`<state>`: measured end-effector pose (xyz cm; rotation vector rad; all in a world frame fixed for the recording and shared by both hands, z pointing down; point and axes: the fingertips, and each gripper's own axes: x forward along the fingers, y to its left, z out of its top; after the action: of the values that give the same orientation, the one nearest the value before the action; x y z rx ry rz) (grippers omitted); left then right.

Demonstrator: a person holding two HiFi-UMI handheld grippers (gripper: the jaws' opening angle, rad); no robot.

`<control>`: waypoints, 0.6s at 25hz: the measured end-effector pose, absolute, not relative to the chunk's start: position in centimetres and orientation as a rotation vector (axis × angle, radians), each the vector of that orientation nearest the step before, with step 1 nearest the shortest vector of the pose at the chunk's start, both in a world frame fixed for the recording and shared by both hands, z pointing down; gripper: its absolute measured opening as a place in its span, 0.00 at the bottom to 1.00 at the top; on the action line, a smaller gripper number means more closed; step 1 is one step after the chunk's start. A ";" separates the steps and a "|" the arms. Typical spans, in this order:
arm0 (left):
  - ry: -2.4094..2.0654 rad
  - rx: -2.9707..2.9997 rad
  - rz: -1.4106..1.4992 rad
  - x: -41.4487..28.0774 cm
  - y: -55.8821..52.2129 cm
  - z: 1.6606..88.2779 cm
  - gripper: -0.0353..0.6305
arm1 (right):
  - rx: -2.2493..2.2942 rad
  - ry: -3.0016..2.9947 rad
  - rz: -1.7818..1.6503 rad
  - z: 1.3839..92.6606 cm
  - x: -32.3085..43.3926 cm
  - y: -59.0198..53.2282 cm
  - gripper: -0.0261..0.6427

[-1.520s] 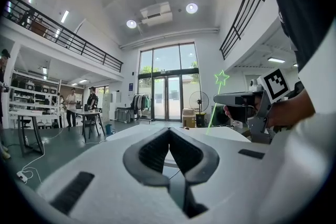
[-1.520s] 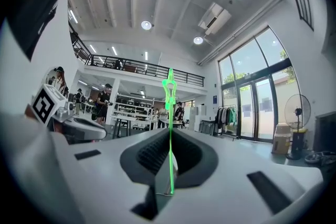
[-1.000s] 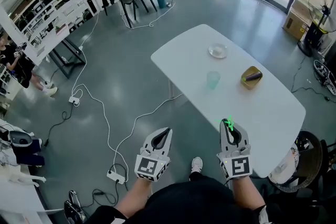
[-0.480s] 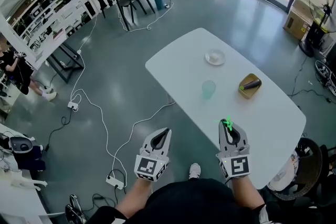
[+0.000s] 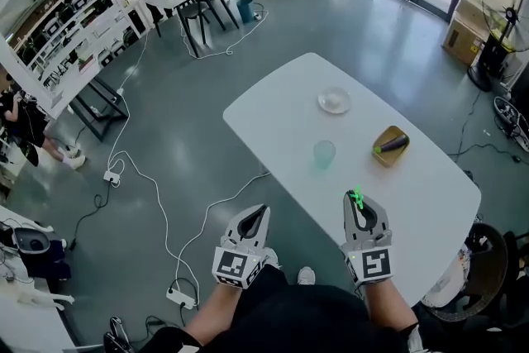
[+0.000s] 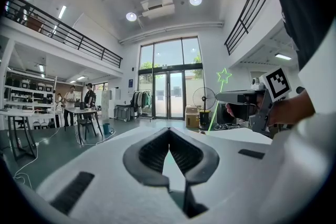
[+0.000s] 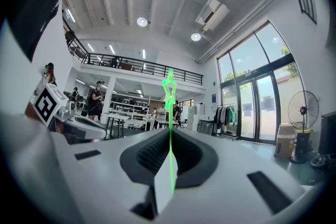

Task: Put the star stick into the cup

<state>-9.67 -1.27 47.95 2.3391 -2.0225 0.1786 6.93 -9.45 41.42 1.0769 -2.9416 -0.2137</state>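
A pale green translucent cup point(image 5: 324, 154) stands on the white table point(image 5: 430, 194), toward its near left side. My right gripper point(image 5: 358, 199) is shut on the thin green star stick point(image 5: 357, 196), above the table's near edge and short of the cup. In the right gripper view the star stick point(image 7: 169, 113) rises straight from the shut jaws to its star top. My left gripper point(image 5: 259, 210) is shut with nothing in it, hanging over the floor left of the table. In the left gripper view the star stick point(image 6: 223, 77) shows at the right.
A small white dish point(image 5: 334, 100) lies at the table's far end. A yellow tray point(image 5: 390, 145) holding a dark aubergine-like thing sits right of the cup. Cables and a power strip point(image 5: 183, 298) run across the floor at left. A chair point(image 5: 488, 252) stands at right.
The table, cup and dishes have shifted slightly leftward and downward in the head view. Both grippers hold the same pose, the right one still gripping the star stick.
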 end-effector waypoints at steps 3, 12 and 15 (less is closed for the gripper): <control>-2.003 2.356 0.171 -10.9 -2.8 48.1 0.07 | 1.100 -2.934 -0.225 41.2 5.8 -10.6 0.06; -1.854 2.459 0.184 -14.6 -10.3 48.6 0.07 | 1.221 -2.869 -0.220 40.8 1.6 -15.7 0.06; -1.807 2.505 0.182 -16.5 -13.0 48.2 0.07 | 1.266 -2.837 -0.206 41.0 -0.1 -17.4 0.06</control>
<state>-16.49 -12.97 48.18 2.5055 -1.8069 0.1824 -0.14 -17.37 40.95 1.2655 -2.8374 -0.2062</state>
